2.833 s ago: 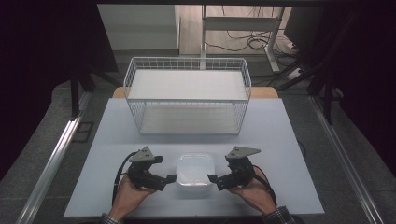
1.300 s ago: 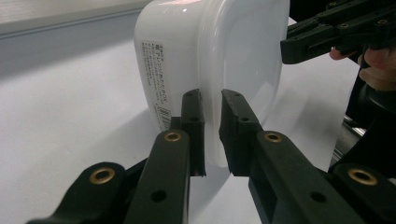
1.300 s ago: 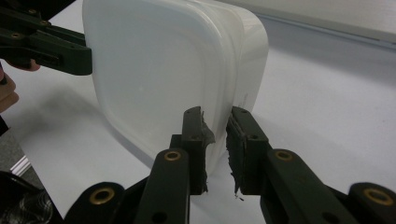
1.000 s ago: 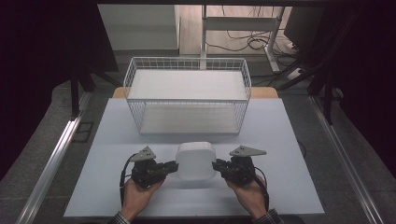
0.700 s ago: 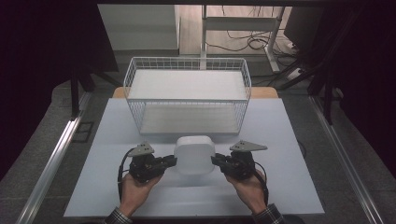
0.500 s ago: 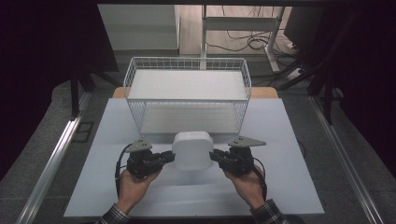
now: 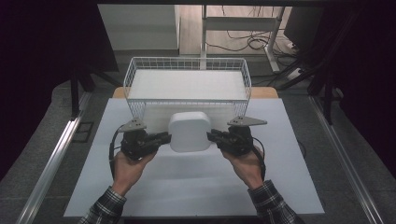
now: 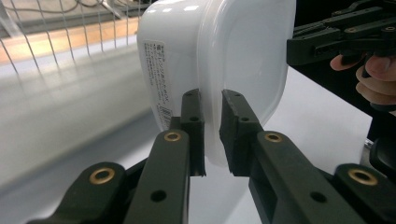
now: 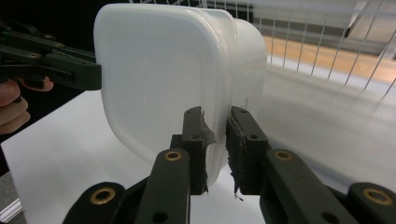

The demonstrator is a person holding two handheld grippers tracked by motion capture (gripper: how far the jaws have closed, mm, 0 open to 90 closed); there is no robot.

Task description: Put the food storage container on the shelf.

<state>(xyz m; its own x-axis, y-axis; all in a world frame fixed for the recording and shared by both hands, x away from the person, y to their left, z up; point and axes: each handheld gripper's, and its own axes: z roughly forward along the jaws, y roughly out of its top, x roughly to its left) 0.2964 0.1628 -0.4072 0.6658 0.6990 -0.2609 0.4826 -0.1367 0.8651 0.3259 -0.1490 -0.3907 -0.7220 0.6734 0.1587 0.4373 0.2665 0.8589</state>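
A white plastic lidded container (image 7: 189, 131) hangs above the white table, held between both grippers just in front of the wire basket (image 7: 133, 77). My left gripper (image 7: 164, 137) is shut on the container's left rim, and my right gripper (image 7: 211, 136) is shut on its right rim. In the left gripper view the jaws pinch the container (image 8: 219, 60) at its lid edge, with a printed label on its side. In the right gripper view the container (image 9: 163, 79) is tilted, its lid facing the camera, and the other gripper (image 9: 56, 65) holds the far edge.
The white wire basket stands at the back of the table, its bottom lined white. The white tabletop (image 7: 196, 186) spreads below the hands. Dark floor, metal rails and cables lie around the table.
Both grippers have lifted the container off the table and carried it forward toward the basket. It has tipped so its lid faces more toward the person.
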